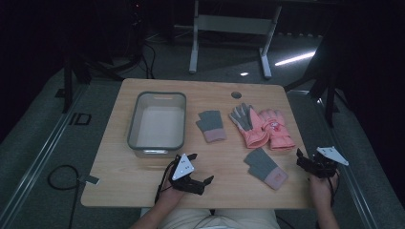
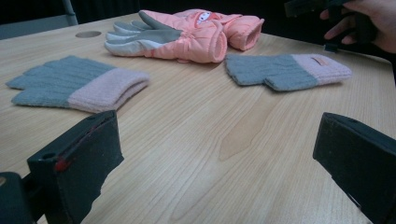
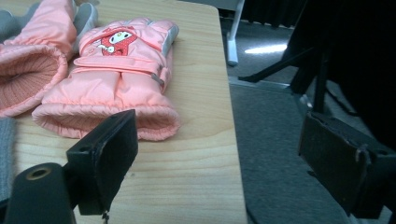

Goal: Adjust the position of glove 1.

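**Knitted and padded gloves laid out beside a plastic bin**

Grey ribbed knit with a soft pink cuff forms the near mitten [image 1: 265, 168], which is laid flat on the table [image 1: 143, 183] at the front right, between the two grippers and closest to the right one. A second mitten [image 1: 210, 125] of the same knit is placed further back, just right of the bin. Behind the near mitten, two padded peach-pink ski gloves are set side by side and touching: the left ski glove [image 1: 248, 125] is turned to show a grey palm and grey fingers, while the right ski glove [image 1: 276, 129] is marked with a small red-and-white figure on its quilted back. Their gathered cuffs are seen open towards the right gripper.

The left gripper [image 1: 200, 181] is held low over the front edge of the table, its black jaws spread wide with nothing between them. The right gripper [image 1: 313, 162] is held at the table's right edge, partly over the floor, its jaws likewise spread and empty.

A rectangular bin [image 1: 131, 129] with a grey rim and pale, smooth walls is placed at the left; nothing is seen inside it. The table is of pale wood grain with rounded corners and a round hole [image 1: 236, 94] near its far edge.
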Available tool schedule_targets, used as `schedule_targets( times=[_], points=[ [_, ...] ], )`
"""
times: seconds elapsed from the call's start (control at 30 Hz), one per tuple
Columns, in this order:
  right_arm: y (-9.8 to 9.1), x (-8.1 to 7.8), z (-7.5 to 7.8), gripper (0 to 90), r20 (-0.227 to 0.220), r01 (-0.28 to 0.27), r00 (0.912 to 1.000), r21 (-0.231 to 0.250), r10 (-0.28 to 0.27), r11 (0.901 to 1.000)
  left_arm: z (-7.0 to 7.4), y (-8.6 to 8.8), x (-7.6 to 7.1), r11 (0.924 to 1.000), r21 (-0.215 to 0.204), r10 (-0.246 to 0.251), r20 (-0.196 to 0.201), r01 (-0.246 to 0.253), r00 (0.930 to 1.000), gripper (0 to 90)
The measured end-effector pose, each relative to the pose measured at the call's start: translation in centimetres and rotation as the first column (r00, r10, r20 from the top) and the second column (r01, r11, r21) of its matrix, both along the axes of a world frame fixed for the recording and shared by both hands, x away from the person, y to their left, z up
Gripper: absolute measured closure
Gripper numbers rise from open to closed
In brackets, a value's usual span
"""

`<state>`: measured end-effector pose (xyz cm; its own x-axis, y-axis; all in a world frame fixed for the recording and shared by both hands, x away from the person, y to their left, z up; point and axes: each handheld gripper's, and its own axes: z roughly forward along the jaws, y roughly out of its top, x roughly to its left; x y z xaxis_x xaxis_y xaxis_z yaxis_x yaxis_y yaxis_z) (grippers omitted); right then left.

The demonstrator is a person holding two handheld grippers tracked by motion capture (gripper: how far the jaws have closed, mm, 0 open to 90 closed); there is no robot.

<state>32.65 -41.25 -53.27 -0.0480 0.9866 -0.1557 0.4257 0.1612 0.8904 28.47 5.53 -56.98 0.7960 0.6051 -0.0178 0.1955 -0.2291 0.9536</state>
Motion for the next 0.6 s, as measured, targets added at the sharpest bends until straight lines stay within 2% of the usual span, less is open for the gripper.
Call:
schedule_targets(
  times=[0.13, 0.17, 0.33, 0.37, 0.43, 0.57, 0.6],
  points=[
    [0.5, -0.1, 0.7, 12.0, 0.007, -0.001, 1.0000, -0.034, 0.001, 0.9994, 0.0, 0.0, 0.0, 1.0000, 0.002, 0.004, 0.001, -0.004, 1.0000, 0.7],
    [0.6, -0.1, 1.3, 12.0, 0.003, -0.006, 1.0000, -0.023, 0.006, 0.9997, 0.0, -0.1, 0.0, 0.9999, 0.011, 0.001, 0.004, -0.001, 1.0000, 0.7],
    [0.6, 0.2, 2.3, 12.0, 0.005, -0.012, 0.9999, -0.006, 0.012, 0.9999, 0.0, -0.1, 0.0, 0.9999, 0.009, 0.005, 0.002, -0.005, 1.0000, 0.7],
    [0.7, 0.4, 3.0, 12.0, 0.000, -0.012, 0.9999, 0.008, 0.012, 0.9999, 0.0, -0.1, 0.0, 1.0000, 0.008, 0.006, 0.002, -0.007, 1.0000, 0.7],
    [0.7, 0.5, 3.4, 12.0, 0.001, -0.015, 0.9999, 0.012, 0.015, 0.9998, 0.0, -0.1, 0.0, 1.0000, 0.006, 0.008, 0.000, -0.008, 1.0000, 0.7],
    [1.6, 1.2, 5.2, 11.6, 0.001, -0.044, 0.9990, 0.013, 0.044, 0.9990, 0.0, -0.1, 0.0, 1.0000, 0.006, 0.007, 0.001, -0.007, 1.0000, 0.7],
    [1.6, 1.2, 5.2, 11.6, 0.001, -0.044, 0.9990, 0.013, 0.044, 0.9990, 0.0, -0.1, 0.0, 1.0000, 0.007, 0.006, 0.003, -0.006, 1.0000, 0.7]
  ],
)
